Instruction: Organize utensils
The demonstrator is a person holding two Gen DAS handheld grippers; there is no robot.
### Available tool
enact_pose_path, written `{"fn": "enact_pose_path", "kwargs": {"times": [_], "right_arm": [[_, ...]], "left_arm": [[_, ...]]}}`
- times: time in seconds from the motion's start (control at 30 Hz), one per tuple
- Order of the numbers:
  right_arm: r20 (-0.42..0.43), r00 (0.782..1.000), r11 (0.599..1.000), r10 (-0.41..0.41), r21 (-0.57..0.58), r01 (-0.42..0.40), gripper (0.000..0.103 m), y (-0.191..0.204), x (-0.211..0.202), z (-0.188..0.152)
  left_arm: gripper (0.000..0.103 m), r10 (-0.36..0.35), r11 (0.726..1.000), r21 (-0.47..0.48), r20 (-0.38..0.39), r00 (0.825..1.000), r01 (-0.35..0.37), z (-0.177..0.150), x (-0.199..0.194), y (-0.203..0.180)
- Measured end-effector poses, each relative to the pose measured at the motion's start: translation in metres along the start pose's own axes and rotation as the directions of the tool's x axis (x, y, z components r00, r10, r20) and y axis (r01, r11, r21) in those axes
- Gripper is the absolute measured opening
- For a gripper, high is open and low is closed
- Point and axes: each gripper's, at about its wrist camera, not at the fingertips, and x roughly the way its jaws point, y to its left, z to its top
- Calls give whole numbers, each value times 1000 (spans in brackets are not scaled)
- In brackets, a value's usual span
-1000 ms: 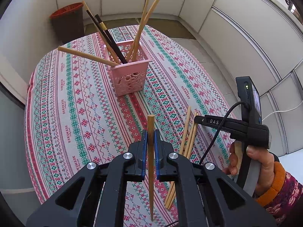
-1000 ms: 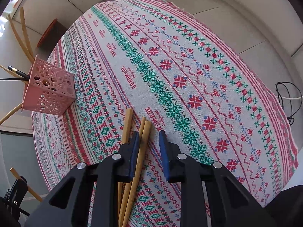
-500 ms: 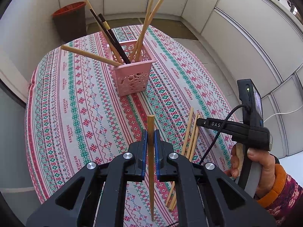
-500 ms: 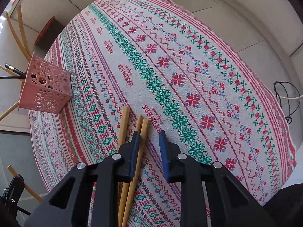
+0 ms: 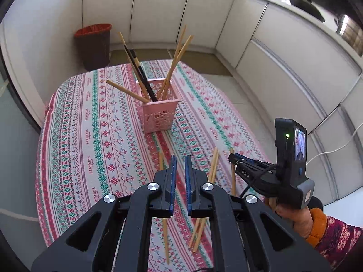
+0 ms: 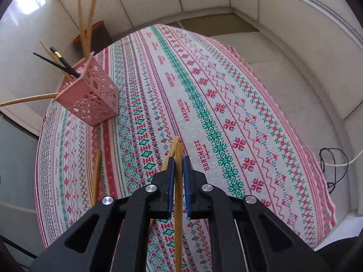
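Observation:
A pink lattice basket (image 5: pixel 158 115) stands on the patterned tablecloth (image 5: pixel 95 136) with several wooden and black chopsticks (image 5: pixel 174 61) sticking out; it also shows in the right wrist view (image 6: pixel 90 99). My left gripper (image 5: pixel 178 165) is slightly open and empty; a wooden chopstick (image 5: pixel 165 233) lies on the cloth below it. My right gripper (image 6: pixel 178 165) is shut on a wooden chopstick (image 6: pixel 178 204) and holds it above the cloth; it also shows in the left wrist view (image 5: pixel 233 158). Two more chopsticks (image 5: pixel 212 167) lie beside it.
Another loose chopstick (image 6: pixel 96 176) lies on the cloth left of my right gripper. A dark bin with a red liner (image 5: pixel 95 43) stands on the floor behind the table. White cabinets (image 5: pixel 283 52) line the wall. Cables (image 6: pixel 331 165) lie on the floor at right.
My left gripper let go of its chopstick, which now lies on the cloth, and tilted up. My right gripper closed on one of the loose chopsticks and lifted it.

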Motion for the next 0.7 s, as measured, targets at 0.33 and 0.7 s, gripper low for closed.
{"fn": "enact_pose_path", "kwargs": {"times": [0.33,0.7], "right_arm": [[157,986,988,56,-152,-32,8,16,-82,1],[192,976,975,101,-212,-59,8,24,-88,27]], "left_arm": [[34,95,985,-102,-375,922,-143,-19,119,25],[33,233,964,-23,-402,886,-264,1,194,22]]}}
